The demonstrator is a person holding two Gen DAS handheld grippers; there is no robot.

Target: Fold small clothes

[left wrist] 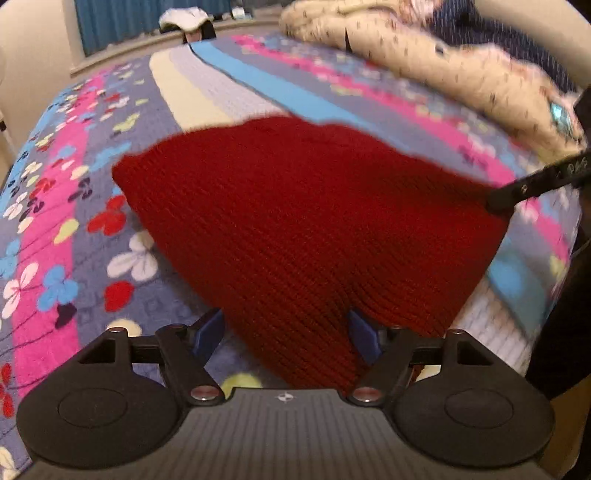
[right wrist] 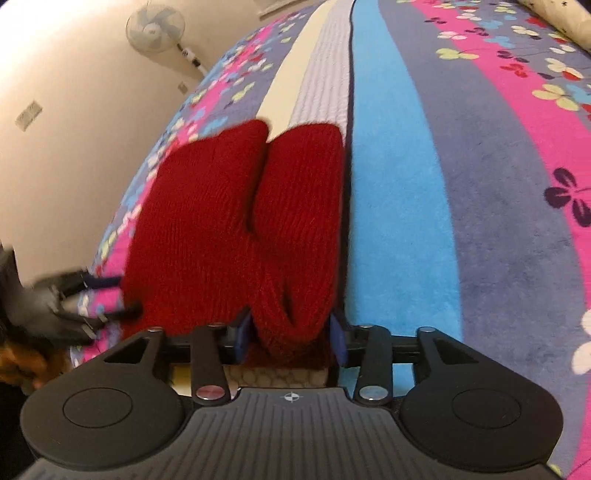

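A dark red knitted garment (left wrist: 303, 221) lies spread on the flowered bedspread (left wrist: 66, 229). My left gripper (left wrist: 288, 332) has its blue pads on either side of the garment's near edge, with knit bunched between them. In the right wrist view the same red garment (right wrist: 236, 229) shows two tube-like legs side by side. My right gripper (right wrist: 291, 332) has its blue pads close on a bunched fold of the knit at the near end. The right gripper's black finger (left wrist: 532, 184) shows at the garment's right corner in the left wrist view, and the left gripper (right wrist: 92, 299) appears blurred at the garment's left edge.
A cream patterned duvet (left wrist: 443, 62) is heaped at the far right of the bed. A blue curtain (left wrist: 147, 22) and a hat-like object (left wrist: 186, 22) sit beyond the bed's far edge. A wall fan (right wrist: 155, 26) hangs on the cream wall. The bedspread's blue stripe (right wrist: 399, 206) runs right of the garment.
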